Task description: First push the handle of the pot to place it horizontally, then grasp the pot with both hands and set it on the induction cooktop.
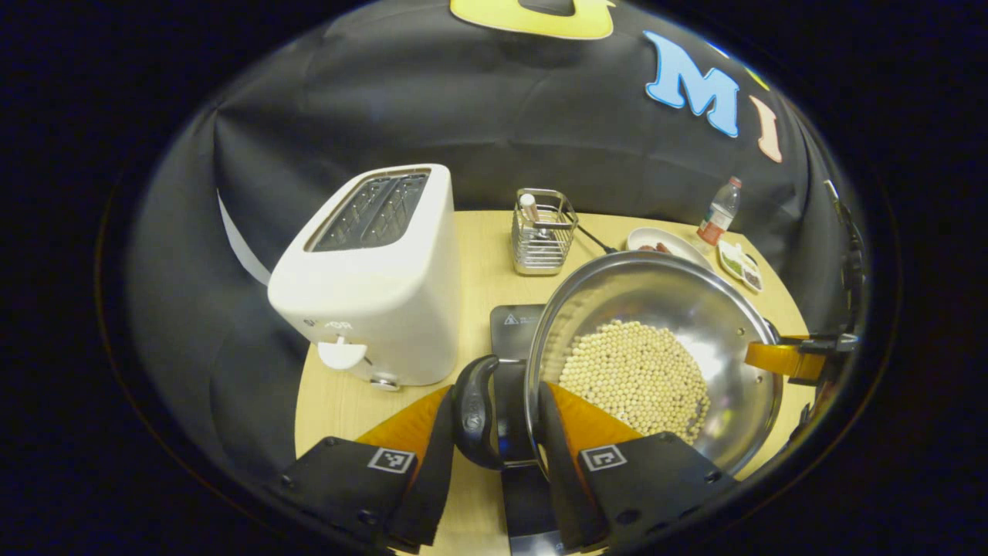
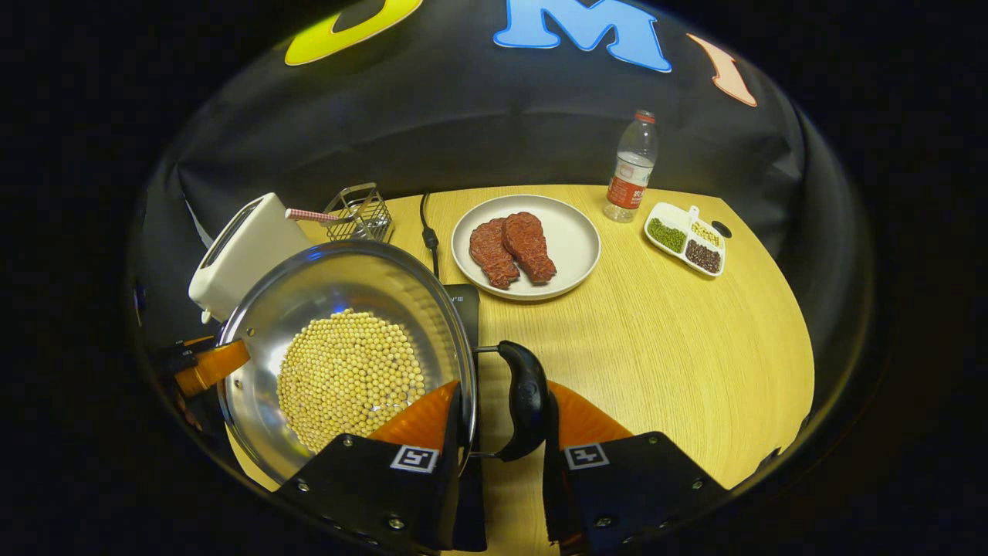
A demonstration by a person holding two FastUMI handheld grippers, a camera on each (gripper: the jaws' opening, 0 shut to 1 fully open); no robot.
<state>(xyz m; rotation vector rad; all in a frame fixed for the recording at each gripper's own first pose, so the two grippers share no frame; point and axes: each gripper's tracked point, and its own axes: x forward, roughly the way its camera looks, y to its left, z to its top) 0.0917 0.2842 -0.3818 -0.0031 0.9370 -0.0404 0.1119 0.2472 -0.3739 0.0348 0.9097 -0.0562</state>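
Your left gripper [image 1: 494, 432] and right gripper [image 2: 502, 421] each clamp a black loop handle of the round steel pot of beans [image 1: 656, 355]; flat black induction cooktop [image 1: 515, 320] lies just ahead, beneath it

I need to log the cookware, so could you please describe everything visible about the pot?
The pot is a shiny, wide, lidless steel vessel, its bottom covered with pale round beans. It has two black loop handles, one on each side, each between the fingers of a hand-held gripper. It sits level over the dark cooktop, near the toaster.
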